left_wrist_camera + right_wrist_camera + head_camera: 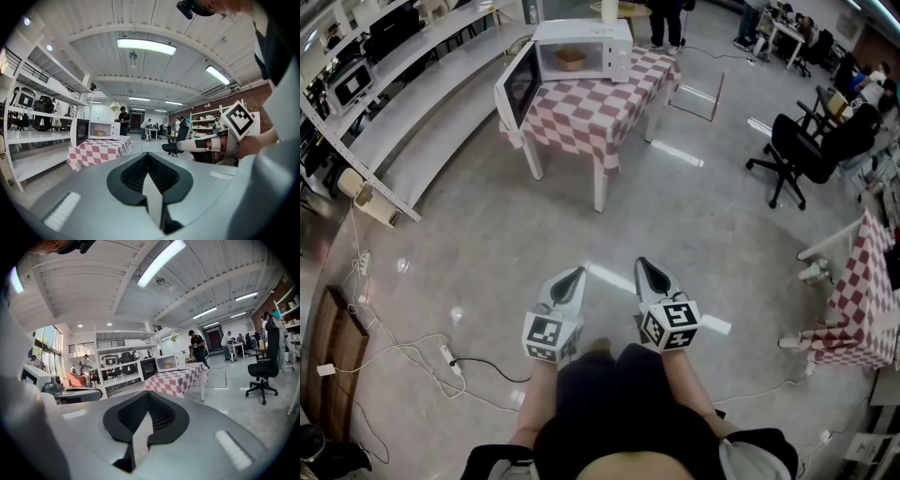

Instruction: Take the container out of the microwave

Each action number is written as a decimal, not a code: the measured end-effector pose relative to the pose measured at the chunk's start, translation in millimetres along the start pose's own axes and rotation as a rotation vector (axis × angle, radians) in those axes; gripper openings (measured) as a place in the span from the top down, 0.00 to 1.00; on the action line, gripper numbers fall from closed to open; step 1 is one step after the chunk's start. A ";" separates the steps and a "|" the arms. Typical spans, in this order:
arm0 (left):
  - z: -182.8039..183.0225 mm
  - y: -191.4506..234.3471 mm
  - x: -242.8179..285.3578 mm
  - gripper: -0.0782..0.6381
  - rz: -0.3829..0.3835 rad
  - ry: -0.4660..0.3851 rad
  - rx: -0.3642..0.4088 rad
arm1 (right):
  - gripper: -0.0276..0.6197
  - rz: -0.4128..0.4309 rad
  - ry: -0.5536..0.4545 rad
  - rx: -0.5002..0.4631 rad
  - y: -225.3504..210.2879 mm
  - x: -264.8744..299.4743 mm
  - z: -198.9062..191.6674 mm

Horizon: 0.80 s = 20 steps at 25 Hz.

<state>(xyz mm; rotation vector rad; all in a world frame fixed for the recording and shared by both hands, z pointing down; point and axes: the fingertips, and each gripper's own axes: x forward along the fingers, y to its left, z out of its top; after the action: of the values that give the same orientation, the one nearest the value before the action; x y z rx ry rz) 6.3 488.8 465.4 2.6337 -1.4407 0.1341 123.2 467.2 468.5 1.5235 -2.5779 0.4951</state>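
Low in the head view, the left gripper (572,277) and right gripper (647,270) are both closed on nothing, tips aimed up-frame. Well apart from them, at upper centre, the tan container (571,59) sits upright inside the open-doored microwave (614,42) on the checkered counter (591,108), its longer side running across the cavity.

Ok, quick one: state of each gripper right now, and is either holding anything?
Left gripper: closed, holding nothing.
Right gripper: closed, holding nothing.
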 end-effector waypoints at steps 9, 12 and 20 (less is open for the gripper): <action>-2.5 1.9 -4.2 0.88 -0.032 -0.001 0.001 | 0.96 -0.020 0.006 0.008 4.7 -3.2 -6.0; -0.8 4.7 -2.3 0.88 -0.030 -0.011 -0.025 | 0.96 -0.024 0.011 0.003 3.6 -2.9 -5.2; 1.6 13.9 8.7 0.88 -0.021 -0.019 -0.041 | 0.96 -0.042 0.015 -0.019 -5.3 7.9 -3.7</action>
<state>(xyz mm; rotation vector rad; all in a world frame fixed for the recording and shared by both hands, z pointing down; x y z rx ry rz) -0.7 473.9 466.1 2.6234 -1.4065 0.0770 123.6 459.5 475.1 1.5576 -2.5265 0.4750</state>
